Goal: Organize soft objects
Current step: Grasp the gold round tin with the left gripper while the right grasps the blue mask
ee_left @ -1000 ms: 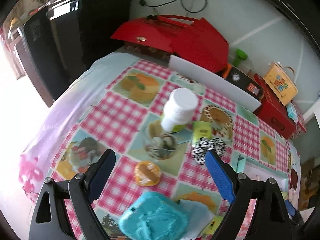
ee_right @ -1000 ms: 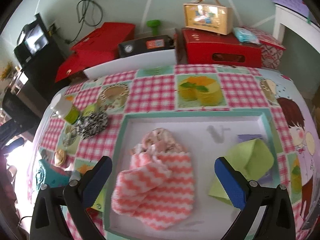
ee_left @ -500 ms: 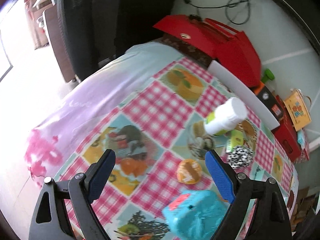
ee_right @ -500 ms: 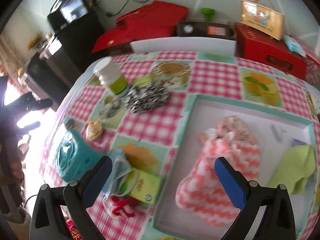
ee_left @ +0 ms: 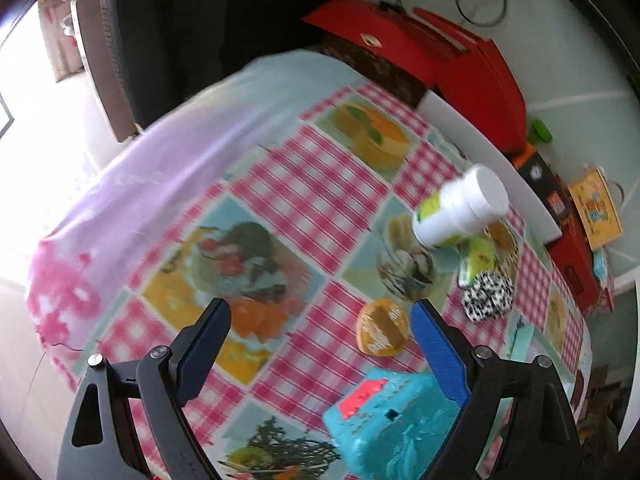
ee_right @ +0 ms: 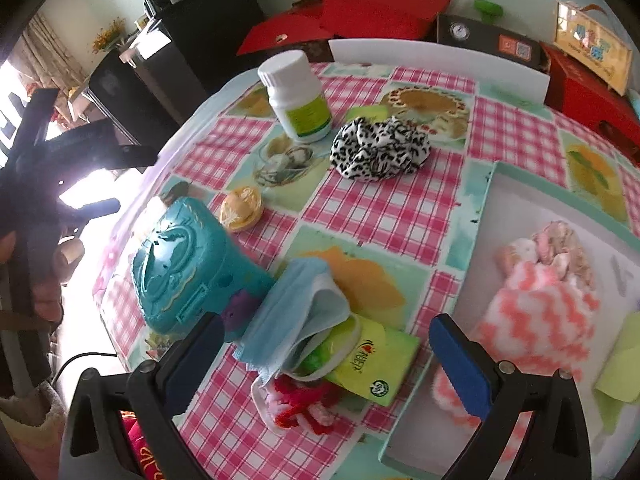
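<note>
1. Right gripper (ee_right: 324, 354): jaws spread wide, nothing between the pads, nothing touched. It hangs over the near edge of the table, above a pile of soft things.
2. Pile, right wrist view: a folded blue cloth (ee_right: 296, 312) lies with its long axis running from near left up to far right, its open end turned to the near right. A red and white knitted piece (ee_right: 298, 404) sits just near of it. A green packet (ee_right: 374, 364) lies under the cloth's right edge.
3. Black and white spotted scrunchie (ee_right: 380, 148): far of the pile, crumpled, long axis left to right, just right of a white bottle (ee_right: 298, 96).
4. White tray (ee_right: 472, 280) at right holds a pink and white zigzag cloth (ee_right: 536, 312), long axis near to far, and a green cloth (ee_right: 624, 368) at the right edge.
5. Left gripper (ee_left: 320, 340): jaws released and wide, holding nothing, over the checked tablecloth (ee_left: 304, 184).
6. Left wrist view: a teal box (ee_left: 396, 424) lies near the right finger; an orange round item (ee_left: 382, 332) lies just left of that finger's tip.
</note>
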`<state>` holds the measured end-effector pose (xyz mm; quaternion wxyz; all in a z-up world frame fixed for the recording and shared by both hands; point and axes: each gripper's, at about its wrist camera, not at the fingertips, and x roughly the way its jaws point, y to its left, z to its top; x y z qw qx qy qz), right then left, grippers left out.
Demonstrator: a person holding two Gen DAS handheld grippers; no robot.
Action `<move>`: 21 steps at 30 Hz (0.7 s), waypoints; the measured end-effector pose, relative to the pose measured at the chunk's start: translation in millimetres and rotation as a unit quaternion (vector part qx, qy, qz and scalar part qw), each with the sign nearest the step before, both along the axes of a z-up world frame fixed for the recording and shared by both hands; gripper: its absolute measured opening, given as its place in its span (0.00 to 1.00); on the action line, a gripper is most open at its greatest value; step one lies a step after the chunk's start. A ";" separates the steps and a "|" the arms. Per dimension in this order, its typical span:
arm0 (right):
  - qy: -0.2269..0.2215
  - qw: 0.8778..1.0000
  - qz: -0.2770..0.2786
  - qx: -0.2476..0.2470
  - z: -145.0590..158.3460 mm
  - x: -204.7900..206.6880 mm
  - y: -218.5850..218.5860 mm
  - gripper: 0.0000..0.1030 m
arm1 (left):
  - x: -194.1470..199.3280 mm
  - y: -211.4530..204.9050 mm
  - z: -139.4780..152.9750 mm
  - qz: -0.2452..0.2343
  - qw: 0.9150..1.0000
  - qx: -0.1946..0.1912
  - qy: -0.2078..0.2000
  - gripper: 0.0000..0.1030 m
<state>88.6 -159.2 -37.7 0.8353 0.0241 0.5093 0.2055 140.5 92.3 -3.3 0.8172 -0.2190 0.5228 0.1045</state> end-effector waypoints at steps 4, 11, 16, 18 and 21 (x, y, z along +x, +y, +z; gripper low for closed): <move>0.005 1.000 0.011 0.005 -5.3 1.3 5.1 0.94 | 7.5 -14.8 -13.0 -0.026 0.999 -0.013 0.015 0.89; 0.022 0.999 0.012 0.026 -14.6 11.2 5.1 0.73 | 16.8 -32.1 -28.6 -0.060 0.997 -0.034 0.033 0.89; 0.027 0.998 0.012 0.052 -15.2 18.8 2.0 0.62 | 20.6 -38.7 -32.2 -0.071 0.996 -0.044 0.036 0.89; 0.031 0.998 0.014 0.057 -16.6 21.5 3.0 0.52 | 21.4 -39.9 -32.9 -0.074 0.996 -0.044 0.037 0.89; 0.037 0.997 0.020 0.058 -20.0 24.3 6.0 0.45 | 20.9 -40.2 -32.7 -0.074 0.996 -0.045 0.037 0.89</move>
